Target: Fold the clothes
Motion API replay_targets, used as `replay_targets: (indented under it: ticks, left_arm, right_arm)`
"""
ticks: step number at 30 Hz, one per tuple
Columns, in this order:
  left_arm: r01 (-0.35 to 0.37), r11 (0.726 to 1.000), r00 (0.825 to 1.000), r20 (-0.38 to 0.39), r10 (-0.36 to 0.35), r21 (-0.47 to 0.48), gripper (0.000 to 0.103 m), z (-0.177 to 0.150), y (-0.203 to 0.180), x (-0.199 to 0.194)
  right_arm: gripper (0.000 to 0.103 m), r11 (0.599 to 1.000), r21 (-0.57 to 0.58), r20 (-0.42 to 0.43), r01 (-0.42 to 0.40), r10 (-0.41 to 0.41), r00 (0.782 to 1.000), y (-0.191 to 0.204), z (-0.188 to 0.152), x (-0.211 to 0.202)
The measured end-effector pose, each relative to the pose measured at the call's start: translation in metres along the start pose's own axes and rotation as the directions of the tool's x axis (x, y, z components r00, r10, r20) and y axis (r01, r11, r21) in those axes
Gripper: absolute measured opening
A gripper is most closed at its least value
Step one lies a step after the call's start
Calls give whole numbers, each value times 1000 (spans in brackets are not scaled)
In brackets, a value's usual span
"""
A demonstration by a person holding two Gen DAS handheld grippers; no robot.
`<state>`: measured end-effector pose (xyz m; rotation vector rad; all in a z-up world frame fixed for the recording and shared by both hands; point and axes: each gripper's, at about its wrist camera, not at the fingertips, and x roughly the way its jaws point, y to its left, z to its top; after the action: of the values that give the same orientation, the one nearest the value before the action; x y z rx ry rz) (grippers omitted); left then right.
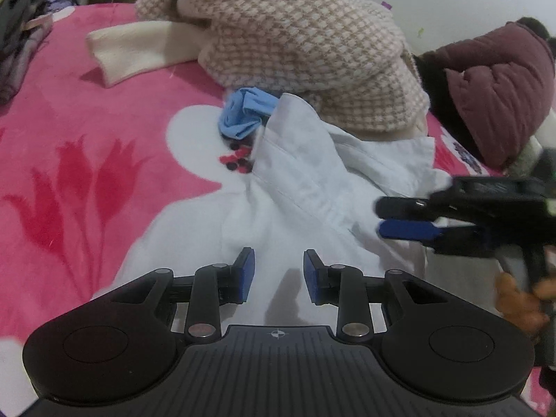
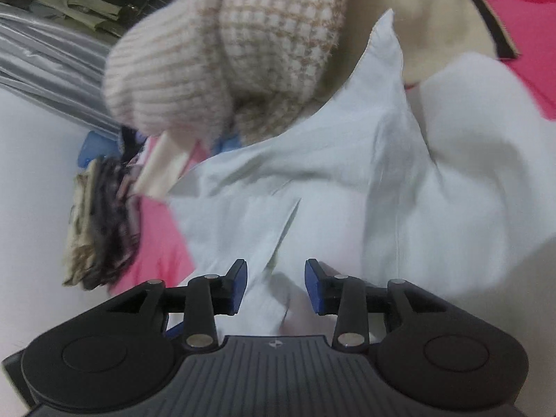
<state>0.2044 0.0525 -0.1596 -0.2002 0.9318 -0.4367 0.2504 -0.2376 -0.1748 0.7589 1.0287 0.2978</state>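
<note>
A pale blue shirt [image 1: 312, 180] lies crumpled on a pink flowered blanket [image 1: 69, 104]. My left gripper [image 1: 279, 260] hovers open over the shirt's near part, with nothing between its pads. My right gripper [image 1: 380, 218] comes in from the right over the shirt's right side. In the right wrist view the right gripper [image 2: 276, 271] is open just above the shirt [image 2: 312, 173]. A fold of the cloth lies below the gap, and the pads do not press on it.
A checked knit sweater [image 1: 295, 34] is heaped behind the shirt, with a blue cloth [image 1: 243, 114] at its foot and a cream garment [image 1: 132, 48] to the left. A dark red padded jacket [image 1: 504, 87] lies far right. A stack of clothes [image 2: 100, 222] sits at the bed's edge.
</note>
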Motion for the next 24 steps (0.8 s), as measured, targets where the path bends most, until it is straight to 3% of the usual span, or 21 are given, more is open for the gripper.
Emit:
replay_targets:
  ticks: [6,11,14,20,24]
  left_arm:
    - [-3,997,997,75,-3,74,30,5,2,15]
    - [0,998,993,114,-7,63,30,8,10,25]
    - [-5,996,991,136,-8,89,30,10,10,29]
    - [16,995,987,157,-31,99,35,19,12,41]
    - [32,997,983,180,-44,66,33,24,15,44]
  right_arm:
    - [44,996,-25,28,-86,87,996,-7,17,31]
    - [44,988,-71,1,-138,138,990,-3,22,40]
    - [36,983,-103,-24,-154,153,988,0,19,37]
    - [4,980,-130,7,-151,153,988,3,14,36]
    - [3,965,-252,99,-75,103,990,25,12,25]
